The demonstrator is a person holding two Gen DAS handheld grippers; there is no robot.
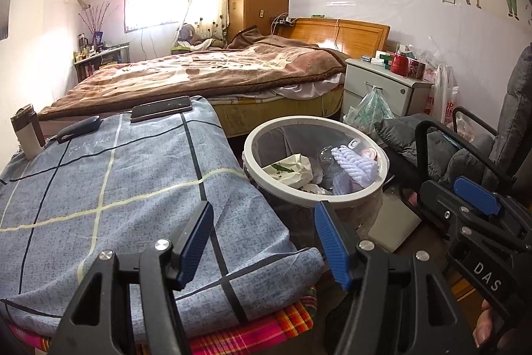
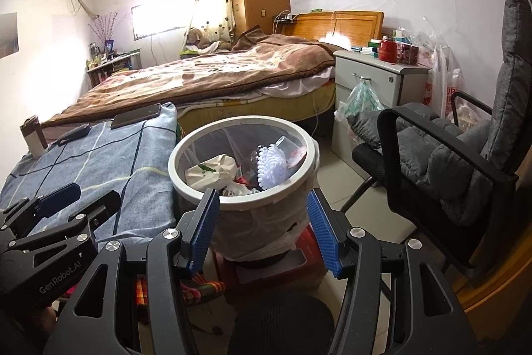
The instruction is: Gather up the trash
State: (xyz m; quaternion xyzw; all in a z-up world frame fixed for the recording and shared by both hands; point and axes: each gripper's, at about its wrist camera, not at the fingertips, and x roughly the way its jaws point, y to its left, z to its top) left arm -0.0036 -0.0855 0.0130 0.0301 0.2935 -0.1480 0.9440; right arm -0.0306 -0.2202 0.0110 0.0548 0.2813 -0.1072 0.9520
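Approaching the trash bin (image 2: 309, 155) with both grippers empty.
We hold the left gripper (image 1: 264, 242) and right gripper (image 2: 262, 228) with jaws apart; the bin sits just ahead, ready for bag removal.

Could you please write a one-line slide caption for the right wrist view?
Open right gripper facing the lined trash bin of wrappers, beside the plaid-covered table.

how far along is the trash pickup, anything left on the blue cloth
Done: the bin already holds crumpled paper and a white ribbed piece. In hand: nothing; left gripper and right gripper are both open and empty. Left: no obvious trash on the blue cloth, only a phone and a dark case.
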